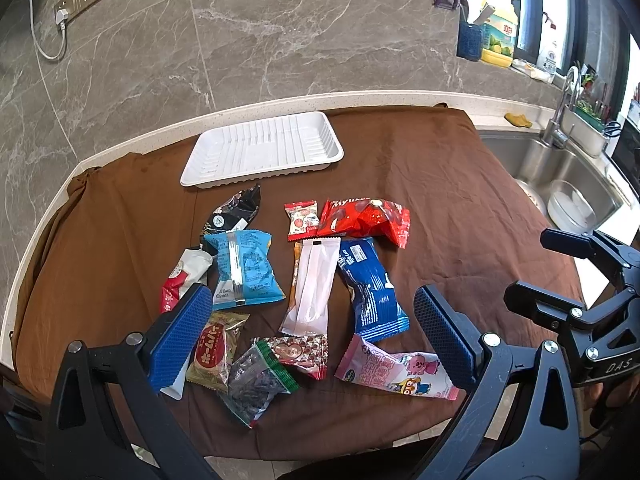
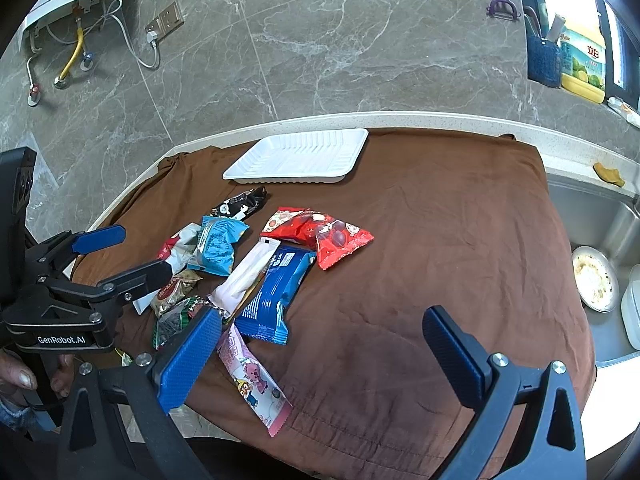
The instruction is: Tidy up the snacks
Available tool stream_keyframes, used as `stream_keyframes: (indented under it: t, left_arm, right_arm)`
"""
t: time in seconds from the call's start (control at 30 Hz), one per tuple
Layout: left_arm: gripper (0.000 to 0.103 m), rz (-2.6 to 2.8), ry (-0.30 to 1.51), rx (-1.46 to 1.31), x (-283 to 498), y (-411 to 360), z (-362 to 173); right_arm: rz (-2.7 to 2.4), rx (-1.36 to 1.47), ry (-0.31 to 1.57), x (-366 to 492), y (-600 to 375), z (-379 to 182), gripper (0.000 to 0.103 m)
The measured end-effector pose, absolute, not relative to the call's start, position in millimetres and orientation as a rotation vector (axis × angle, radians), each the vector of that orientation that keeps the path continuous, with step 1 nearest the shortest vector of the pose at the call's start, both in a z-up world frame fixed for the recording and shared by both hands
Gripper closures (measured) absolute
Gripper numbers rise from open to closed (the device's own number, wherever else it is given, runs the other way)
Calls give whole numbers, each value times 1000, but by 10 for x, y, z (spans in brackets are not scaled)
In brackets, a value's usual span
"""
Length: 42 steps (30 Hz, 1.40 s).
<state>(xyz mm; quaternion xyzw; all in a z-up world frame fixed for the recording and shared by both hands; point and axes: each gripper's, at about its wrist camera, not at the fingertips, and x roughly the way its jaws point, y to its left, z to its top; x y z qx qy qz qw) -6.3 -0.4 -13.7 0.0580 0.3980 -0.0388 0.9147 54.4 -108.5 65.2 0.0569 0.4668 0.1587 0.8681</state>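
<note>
- Fingers of the left gripper (image 1: 312,334) stand wide apart and hold nothing; their blue pads have a fine diamond-knurled rubber texture on black metal arms.
- Fingers of the right gripper (image 2: 322,354) are likewise spread wide and empty, with the same ribbed blue pads.
- Between and just ahead of the left fingers lies the heap of snacks, all crinkly sealed film packets on a wrinkled brown cloth (image 1: 460,184) covering the surface.
- Nearest the left fingers: a clear zip bag of dark seeds (image 1: 258,384), a gold-green packet (image 1: 216,350) touching the left pad, a brown patterned packet (image 1: 302,354) and a flat pink cartoon packet (image 1: 394,368) just beside the right pad.
- Farther ahead: a long white wrapper (image 1: 312,286), a puffy dark-blue packet (image 1: 372,292), a light-blue pillow packet (image 1: 244,268), a glossy red bag (image 1: 366,220), a small red-and-white packet (image 1: 302,220), a black packet (image 1: 236,212) and a red-and-white wrapper (image 1: 182,278).
- Beyond the heap, well apart from both pairs of fingers, sits a shallow white ribbed plastic tray (image 1: 262,150), rectangular with rounded corners, nothing in it.
- Seen from the right wrist, the snacks lie ahead and left of the right fingers, the pink packet touching the left pad.
- Right of the cloth, a steel sink (image 1: 560,172) holds a white bowl (image 1: 570,208).
</note>
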Motion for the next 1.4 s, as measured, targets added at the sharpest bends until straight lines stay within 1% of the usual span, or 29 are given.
stream_keyframes:
  t: [0.37, 0.8, 1.1, 1.13, 1.2, 1.33, 1.4]
  left_arm:
    - [1, -57, 847, 102, -52, 169, -274]
    - [1, 75, 901, 67, 205, 991, -715]
    - [1, 109, 998, 48, 481, 1491, -860]
    - [1, 111, 1005, 51, 518, 1538, -875]
    - [1, 108, 1014, 51, 609, 1640, -911]
    - [1, 103, 1031, 53, 796, 1783, -994]
    - [1, 98, 1037, 57, 902, 1871, -1047]
  right_arm:
    - [356, 117, 1003, 529, -933, 566, 0]
    - [407, 105, 1097, 845, -518, 289, 0]
    - [398, 47, 1177, 1087, -179, 19, 1]
    - [396, 51, 1190, 1116, -155, -14, 1]
    - [390, 54, 1212, 1177, -117, -74, 7]
    - [356, 42, 1262, 1276, -53, -206, 13]
    - [351, 45, 1285, 1313, -20, -276, 22]
